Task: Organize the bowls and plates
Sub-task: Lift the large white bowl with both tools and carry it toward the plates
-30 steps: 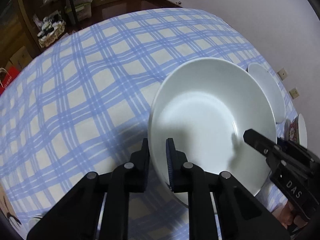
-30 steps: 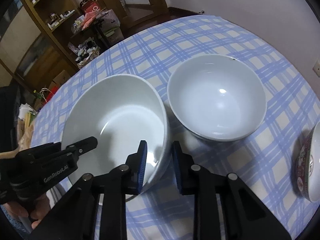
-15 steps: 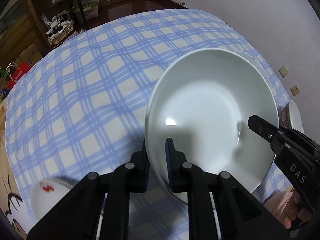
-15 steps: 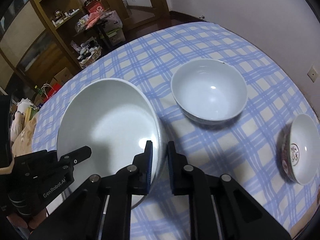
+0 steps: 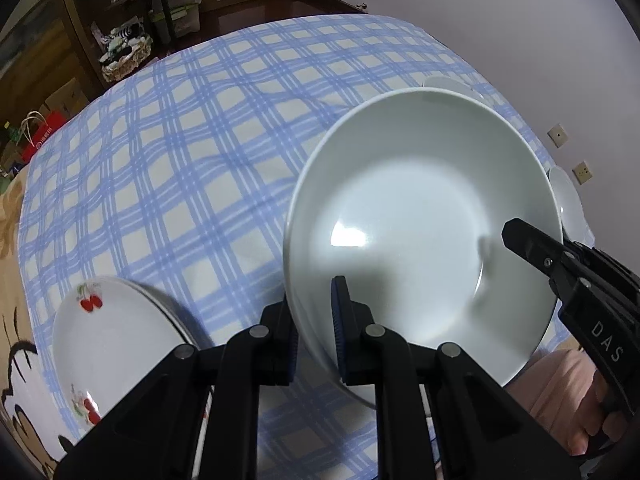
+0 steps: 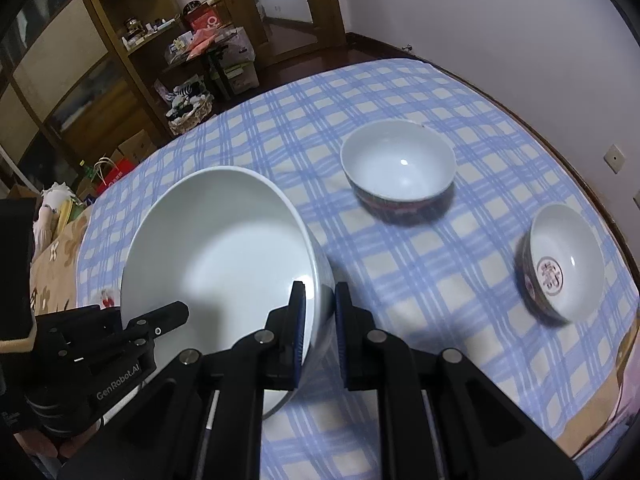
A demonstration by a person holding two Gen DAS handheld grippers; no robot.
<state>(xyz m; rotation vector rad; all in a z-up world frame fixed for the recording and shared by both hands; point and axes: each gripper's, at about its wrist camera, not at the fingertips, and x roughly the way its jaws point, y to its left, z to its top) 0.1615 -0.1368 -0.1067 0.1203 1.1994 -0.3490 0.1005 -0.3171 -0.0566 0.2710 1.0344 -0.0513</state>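
A large white bowl [image 5: 424, 216] is held above the checked tablecloth by both grippers. My left gripper [image 5: 314, 312] is shut on its near-left rim. My right gripper [image 6: 320, 312] is shut on its near-right rim; the bowl also shows in the right wrist view [image 6: 216, 264]. A medium white bowl with a dark patterned outside [image 6: 398, 168] stands further back on the table. A small bowl with a red emblem inside [image 6: 564, 260] stands at the right. A stack of white plates with cherry prints [image 5: 112, 344] lies at the lower left in the left wrist view.
The round table has a blue and cream checked cloth [image 5: 180, 152]. Its edge runs close to a white wall [image 6: 520, 40] at the right. Wooden shelves [image 6: 80, 60] and clutter stand on the floor beyond the far edge.
Both grippers have lifted the large bowl higher and pulled it back. The table looks further away, and the cherry plates and the small emblem bowl have come fully into view.
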